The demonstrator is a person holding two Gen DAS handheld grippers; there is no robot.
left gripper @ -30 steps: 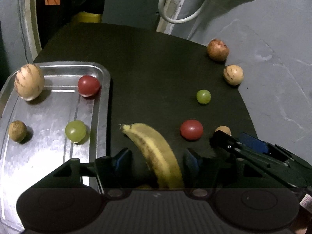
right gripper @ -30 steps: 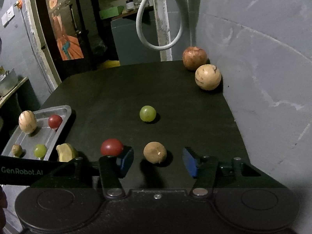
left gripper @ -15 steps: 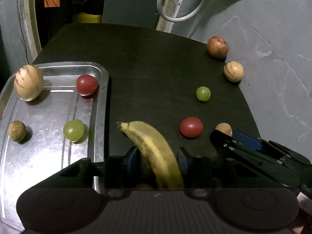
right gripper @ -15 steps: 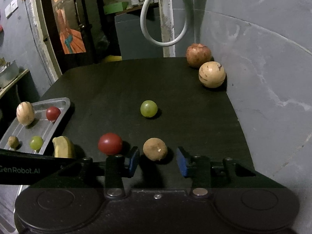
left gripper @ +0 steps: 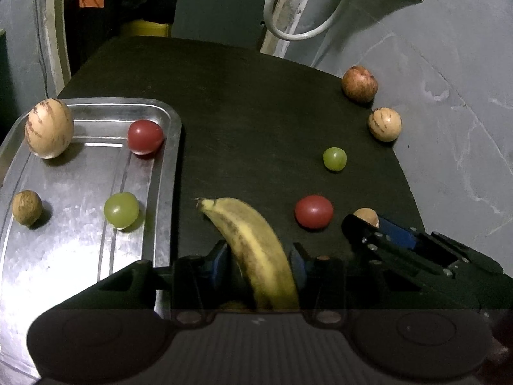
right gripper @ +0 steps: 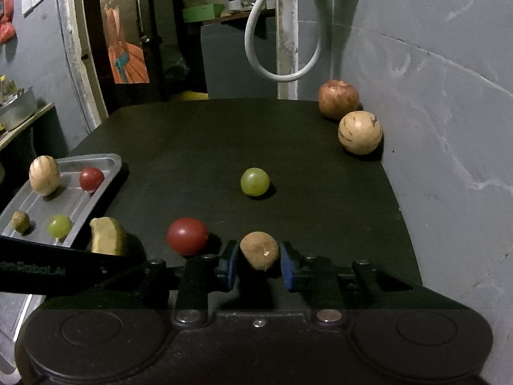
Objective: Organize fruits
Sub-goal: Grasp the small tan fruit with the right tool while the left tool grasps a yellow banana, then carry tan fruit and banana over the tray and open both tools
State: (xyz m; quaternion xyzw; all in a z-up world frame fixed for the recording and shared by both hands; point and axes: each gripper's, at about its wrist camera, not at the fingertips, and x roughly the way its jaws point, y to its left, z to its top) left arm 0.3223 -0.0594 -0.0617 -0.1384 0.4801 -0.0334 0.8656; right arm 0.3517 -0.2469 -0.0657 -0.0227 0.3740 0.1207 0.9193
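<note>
My left gripper is shut on a yellow banana lying on the black table beside the metal tray; the banana's tip also shows in the right wrist view. My right gripper has its pads around a small brown fruit, touching on the left, a small gap on the right. A red tomato lies just left of it and a green grape farther ahead. The tray holds a striped melon, a red tomato, a green grape and a brown fruit.
A reddish apple and a striped cream melon sit at the table's far right against the grey wall. A white hose loop hangs behind the table. The right gripper's body lies right of the banana.
My left gripper has closed on the banana. My right gripper has moved forward and narrowed its jaws around the small brown fruit.
</note>
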